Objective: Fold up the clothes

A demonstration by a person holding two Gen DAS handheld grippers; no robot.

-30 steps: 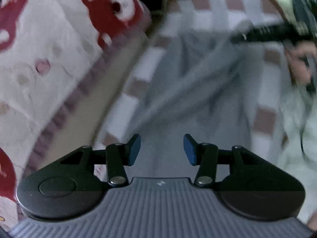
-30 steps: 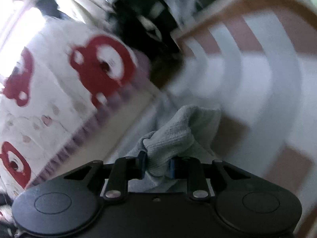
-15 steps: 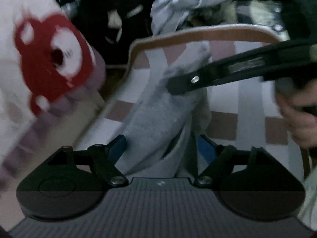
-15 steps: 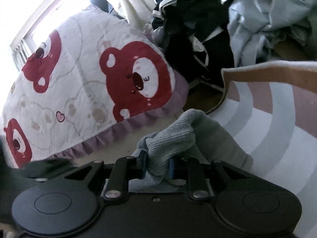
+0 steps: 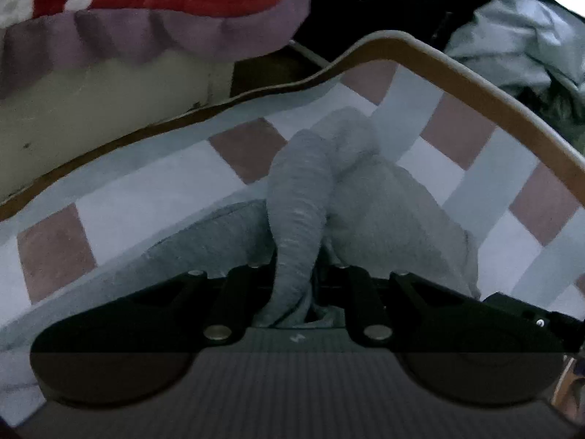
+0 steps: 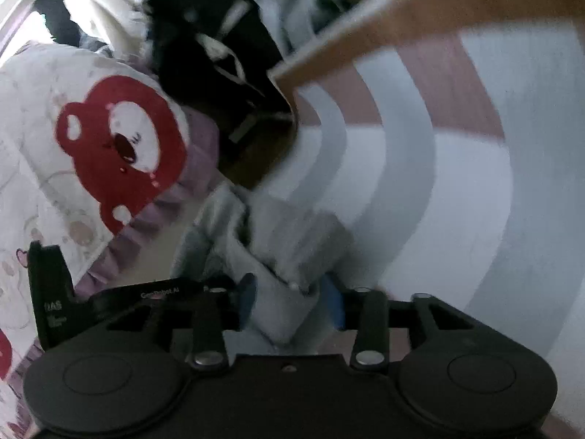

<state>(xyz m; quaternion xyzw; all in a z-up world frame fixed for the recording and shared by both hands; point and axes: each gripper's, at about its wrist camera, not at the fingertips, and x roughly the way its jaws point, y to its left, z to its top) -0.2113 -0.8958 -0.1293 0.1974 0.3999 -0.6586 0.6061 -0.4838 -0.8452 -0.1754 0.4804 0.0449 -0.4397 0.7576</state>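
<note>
**Garment gripped at two points over checked mat**

Garment (image 5: 384,216): grey ribbed knit, bunched and twisted, lying on a checked mat (image 5: 153,197) of white, pale blue and dusty pink squares with a tan border. In the left wrist view, a rope-like fold of the garment rises from the cloth mass and runs down between the fingers of the left hand-held gripper (image 5: 296,292). The jaws stand narrow and clamp that fold; the fabric fills the gap between them. The remainder of the garment spreads to either side of the fold and rests on the mat.

In the right wrist view, the same grey garment (image 6: 289,252) sits bunched between the blue-padded fingers of the right hand-held gripper (image 6: 292,303). Those jaws stand partly apart, with cloth packed between the pads; contact on both pads appears likely, but motion blur prevents a firm reading of the grip. The body of the left hand-held gripper shows at the lower left edge of this view, close beside the right one.

Surroundings: a white quilt (image 6: 44,139) with red bear prints and a lilac ruffled hem lies left of the mat. A pile of dark and pale clothes (image 6: 204,36) sits beyond the mat's far corner. A pale grey crumpled cloth (image 5: 512,40) lies past the mat's border in the left view.
</note>
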